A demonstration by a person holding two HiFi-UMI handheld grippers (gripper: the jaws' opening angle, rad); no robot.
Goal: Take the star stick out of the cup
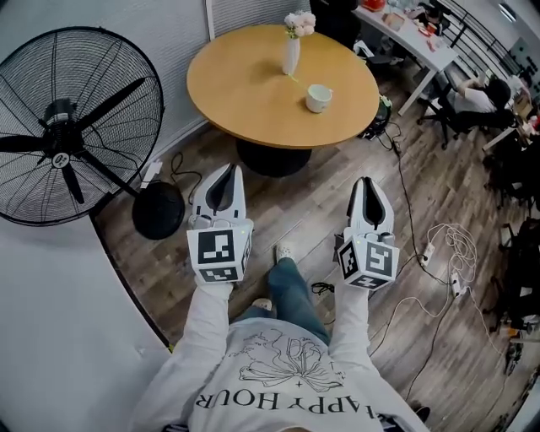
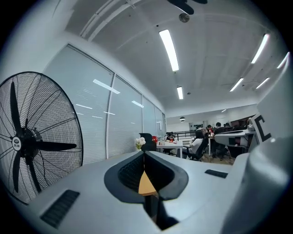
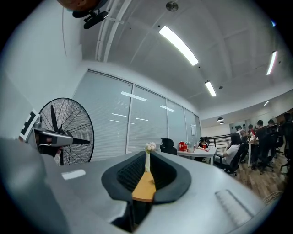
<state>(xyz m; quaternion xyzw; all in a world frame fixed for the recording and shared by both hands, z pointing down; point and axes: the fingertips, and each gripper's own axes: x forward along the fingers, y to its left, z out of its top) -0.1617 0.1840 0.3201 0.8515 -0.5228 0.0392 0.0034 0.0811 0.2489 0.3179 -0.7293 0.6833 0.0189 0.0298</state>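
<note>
The dark ribbed fingers (image 2: pixel 130 171) of the left gripper (image 2: pixel 144 154) are pressed together at their tips, and nothing is clamped between them. The matching fingers (image 3: pixel 130 172) of the right gripper (image 3: pixel 147 157) are parted by a narrow slit only. Nothing is grasped there, and a slender white vase (image 3: pixel 147 162) is seen far off through the slit. Both grippers are shaped from smooth pale grey plastic tapered to a point, and each is backed by a cube (image 1: pixel 219 253) covered with black-and-white square markers. They are held level and side by side at the ends of two outstretched arms in white sleeves (image 1: pixel 207 329), above a brown wood-plank floor (image 1: pixel 312 211). They are aimed at a round wooden desk (image 1: pixel 245 84) that lies well apart from them. "HAPPY HOUR" is printed beside a line drawing of a flower on the white shirt (image 1: pixel 278 380).

On the desk the vase is stood upright with pale flowers (image 1: pixel 299 23) in it. A small white cup (image 1: pixel 318 98) is set near the vase, toward the desk's right side in the head view. The star stick cannot be made out in the cup at this size. A large black wire-cage fan (image 1: pixel 67 126) with a round base is stood to the left of the desk, and white cables (image 1: pixel 451 245) are strewn over the floor at the right.
</note>
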